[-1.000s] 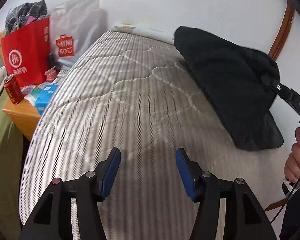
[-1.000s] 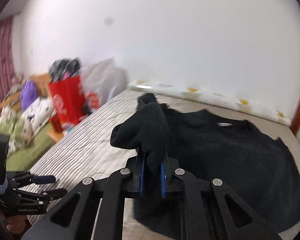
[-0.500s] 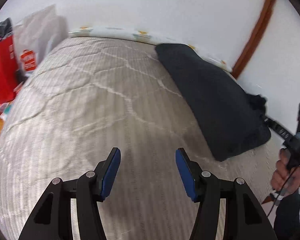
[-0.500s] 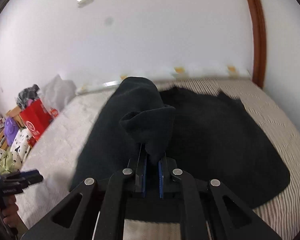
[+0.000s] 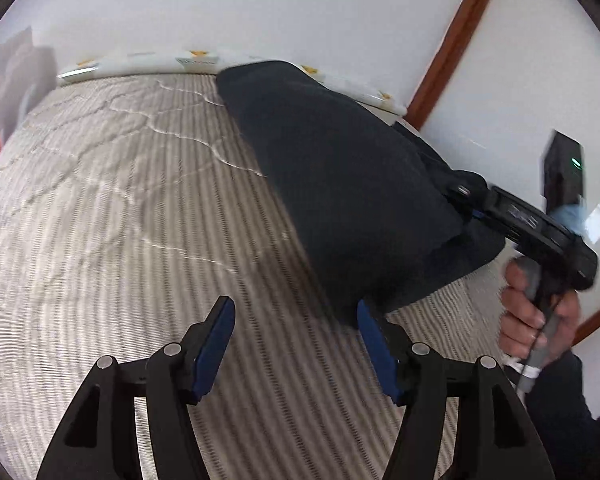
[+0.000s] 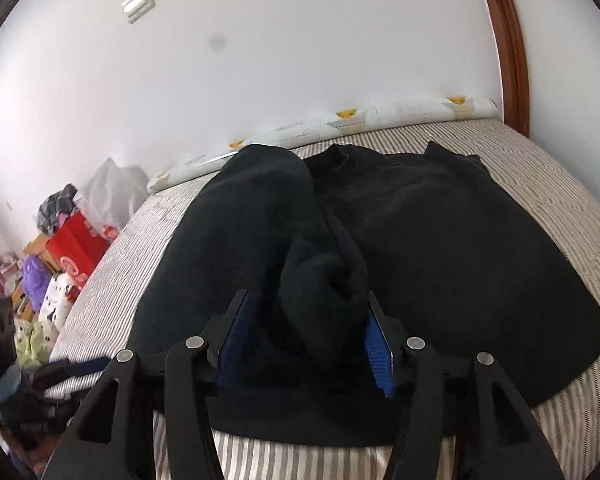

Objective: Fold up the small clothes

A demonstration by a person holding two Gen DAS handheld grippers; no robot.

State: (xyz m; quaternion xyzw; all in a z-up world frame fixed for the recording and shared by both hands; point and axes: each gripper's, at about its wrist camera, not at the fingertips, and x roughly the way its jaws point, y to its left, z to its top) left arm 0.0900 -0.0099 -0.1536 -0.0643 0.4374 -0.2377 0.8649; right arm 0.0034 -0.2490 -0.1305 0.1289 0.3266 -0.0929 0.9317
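Right gripper (image 6: 306,340): black two-finger frame with blue ribbed pads, sitting at 6 o'clock in the right wrist view. Its jaws have just been opening and are standing apart; a bunched fold of cloth is lying between the pads, brushing the right pad, no longer pinched.

Black fleece garment (image 6: 440,248): soft, dark, partly folded small garment, lying on the mattress and spreading from the gripper toward 12 and 3 o'clock. One flap is lying doubled over the left half, its rounded end pointing to 11 o'clock. In the left wrist view the same garment (image 5: 340,184) is filling the 1 to 3 o'clock sector.

Left gripper (image 5: 296,332): matching black frame with blue pads, at 6 o'clock in its own view. Its jaws have been widening slightly and are standing apart over bare mattress; the garment's lower edge is lying just by the right pad's tip.

Right hand (image 5: 536,304): gripping the right gripper's handle at 4 o'clock in the left wrist view.

Grey-and-white striped quilted mattress (image 5: 120,208): carrying the garment.

White printed bolster (image 6: 400,114): lying along the wall at 12 o'clock.

Red paper shopping bag (image 6: 78,250): standing beside the bed at 9 o'clock.
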